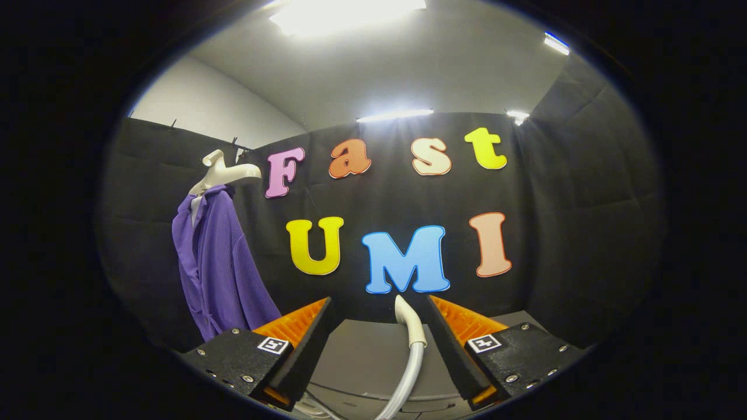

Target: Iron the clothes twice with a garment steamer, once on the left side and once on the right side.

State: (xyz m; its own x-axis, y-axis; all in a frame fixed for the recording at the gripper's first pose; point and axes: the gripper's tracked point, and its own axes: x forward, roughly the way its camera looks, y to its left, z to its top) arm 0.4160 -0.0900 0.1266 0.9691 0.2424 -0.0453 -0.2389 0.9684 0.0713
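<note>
Gripper (378, 312): fingers spread wide apart, pinching nothing, raised above grey surface (367, 356).
Steamer hose (408, 356): pale, ribbed, rising from near and below, between the fingers, closer to the right one; touching neither as far as visible. Curved handle end (404, 312) topping it, at fingertip level.
Purple garment (219, 268): hanging far left, beyond left finger, draped from pale hanger (224, 172); hanging open at front, lower hem dropping behind left finger.
Black cloth wall (583, 233): behind everything.
Ceiling lights (344, 11): bright, overhead.
</note>
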